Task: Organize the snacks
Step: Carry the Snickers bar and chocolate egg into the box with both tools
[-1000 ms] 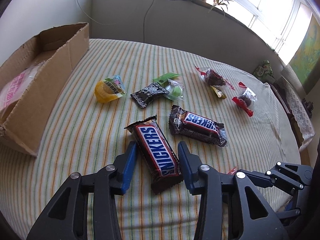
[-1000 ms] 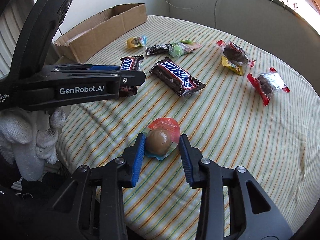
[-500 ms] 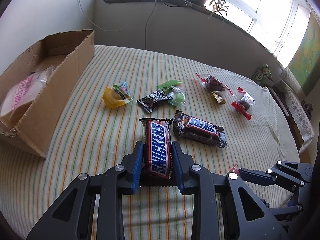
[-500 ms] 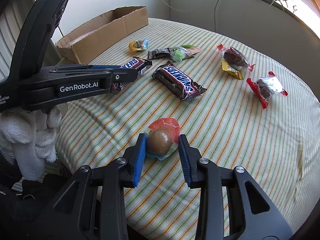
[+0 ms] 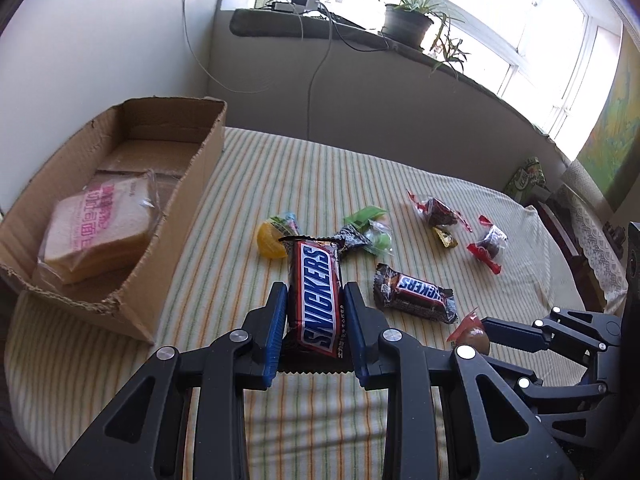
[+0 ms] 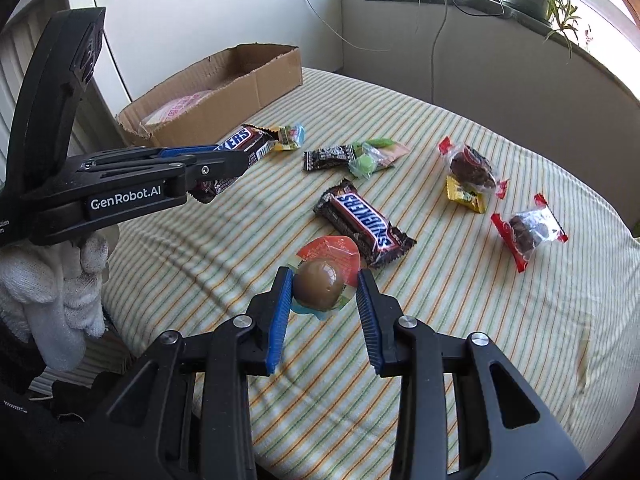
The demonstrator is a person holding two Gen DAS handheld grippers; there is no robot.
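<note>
A striped cloth covers the tabletop beneath a sunny window ledge with a potted plant. The left claw grips a Snickers bar, long axis toward 12 o'clock, now lifted off the cloth it lay on a second ago, the cardboard box at 10 o'clock. The right claw clasps a brown jelly cup, raised since then.

striped tablecloth, brown Snickers bar
</note>
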